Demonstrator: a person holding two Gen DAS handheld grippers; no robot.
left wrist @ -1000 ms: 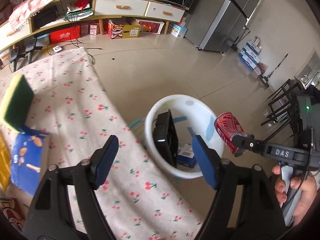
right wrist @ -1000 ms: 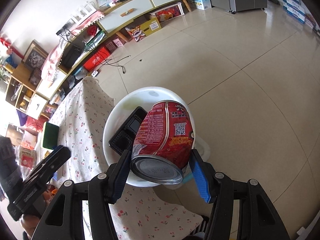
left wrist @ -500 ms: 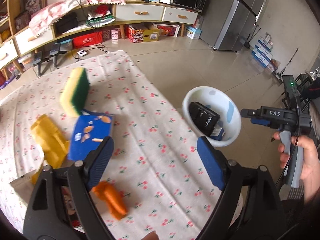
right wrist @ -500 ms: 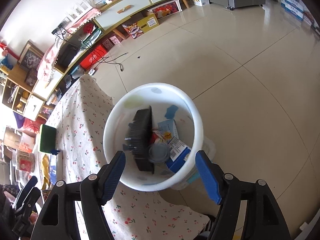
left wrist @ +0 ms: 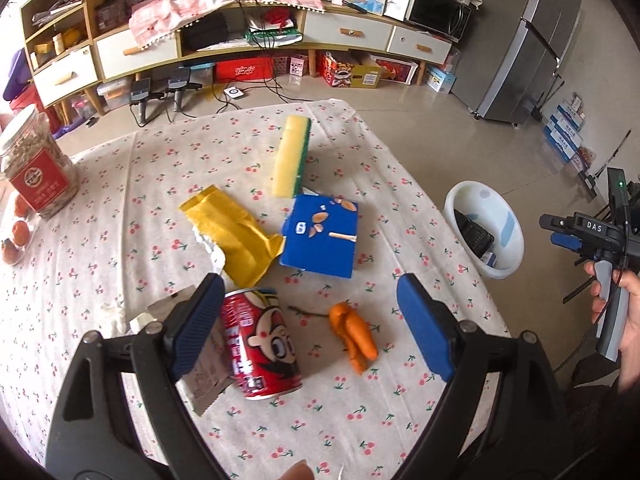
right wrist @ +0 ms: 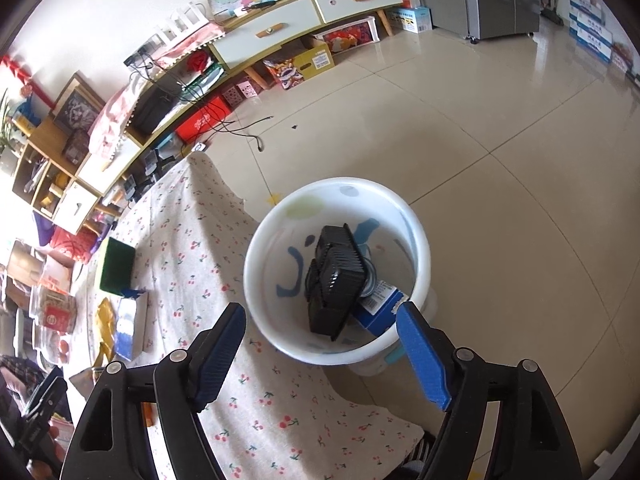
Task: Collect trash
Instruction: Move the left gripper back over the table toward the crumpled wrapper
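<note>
My left gripper (left wrist: 312, 328) is open and empty above the table (left wrist: 120, 200). A red can (left wrist: 260, 344) lies just inside its left finger. An orange peel (left wrist: 354, 336), a blue box (left wrist: 320, 240), a yellow wrapper (left wrist: 232, 236), a yellow-green sponge (left wrist: 292, 156) and a torn grey wrapper (left wrist: 200, 384) lie on the cloth. My right gripper (right wrist: 320, 352) is open and empty above the white bin (right wrist: 264, 248), which holds a black tray (right wrist: 334, 276) and a blue carton (right wrist: 376, 304). The bin (left wrist: 516, 240) and right gripper (left wrist: 560, 230) also show in the left wrist view.
A jar with a red label (left wrist: 36, 172) and small oranges (left wrist: 20, 232) stand at the table's left edge. The bin stands on the tiled floor (right wrist: 500, 140) beside the table's corner. A shelf unit (left wrist: 240, 40) and a fridge (left wrist: 516, 40) line the far wall.
My right gripper has opened and dropped its red can into the bin. My left gripper has swung back from the bin to over the table's trash.
</note>
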